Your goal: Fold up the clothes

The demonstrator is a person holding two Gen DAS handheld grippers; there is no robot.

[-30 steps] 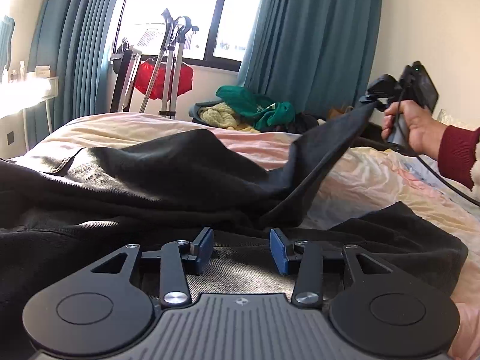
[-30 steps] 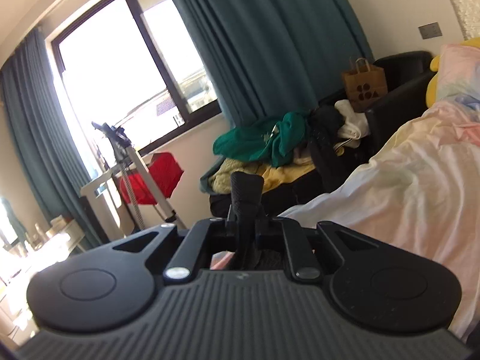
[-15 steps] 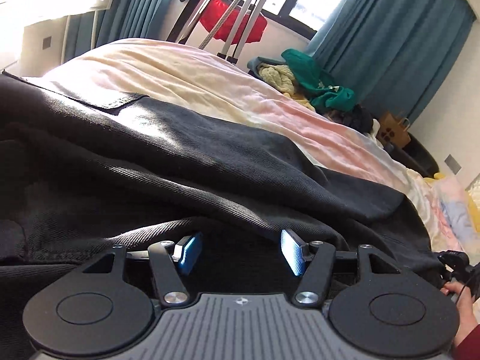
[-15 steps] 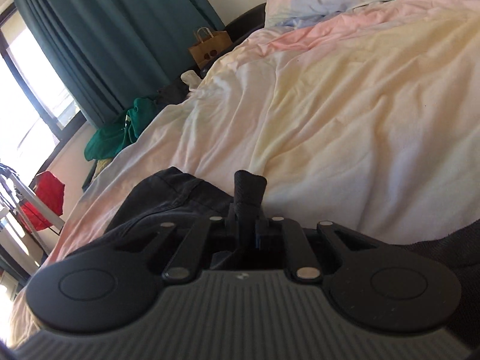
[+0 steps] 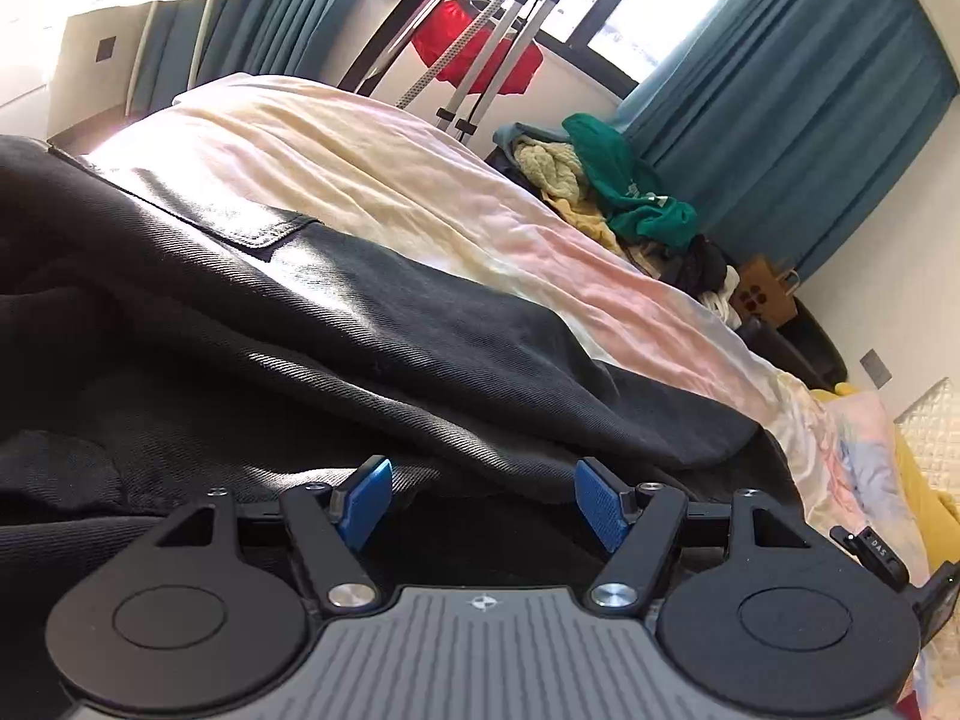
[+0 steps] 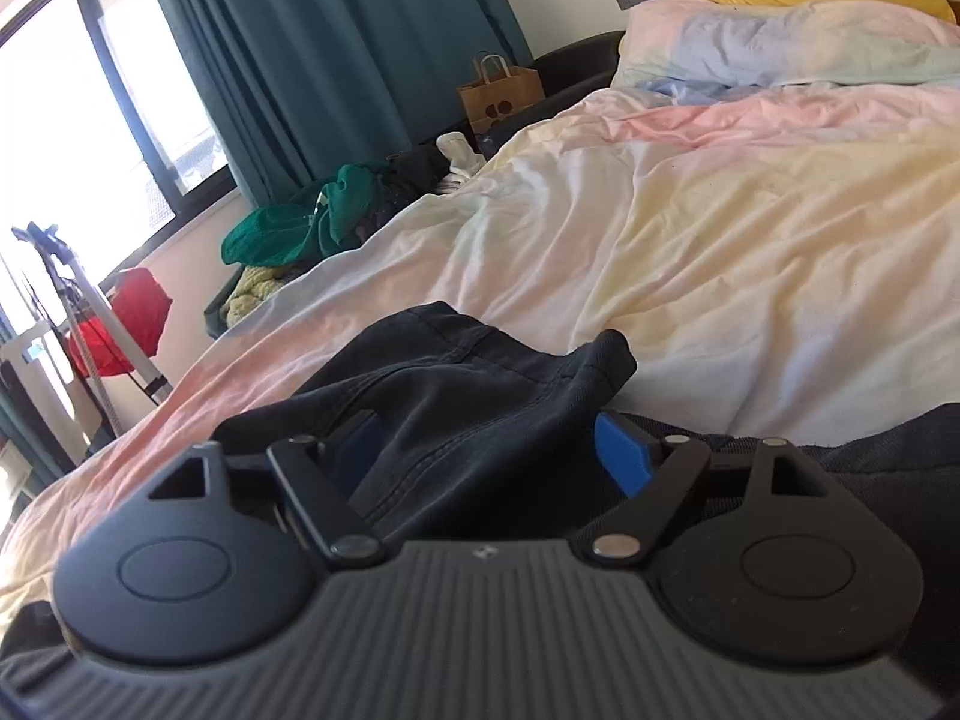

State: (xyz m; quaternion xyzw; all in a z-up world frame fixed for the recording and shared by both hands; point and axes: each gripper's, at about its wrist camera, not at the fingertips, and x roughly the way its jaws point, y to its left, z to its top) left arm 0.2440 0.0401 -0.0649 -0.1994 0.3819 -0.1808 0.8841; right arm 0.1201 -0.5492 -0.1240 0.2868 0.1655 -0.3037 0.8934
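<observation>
Pastel tie-dyed bedding (image 6: pixel 720 228) covers the bed that both grippers work over. Left gripper (image 5: pixel 483 495): its blue-padded jaws are spreading apart, released, with only dark cloth lying beneath the gap. Right gripper (image 6: pixel 492 450): its jaws are opening too, a fold of the black twill garment (image 5: pixel 372 324) lying loose between the pads. That garment spreads across the near bed; teal curtains (image 6: pixel 336 60) hang far behind.

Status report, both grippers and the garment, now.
Left gripper and right gripper: jaws opening, gripping nothing. Black garment lying on bed. Nothing in the way.
</observation>
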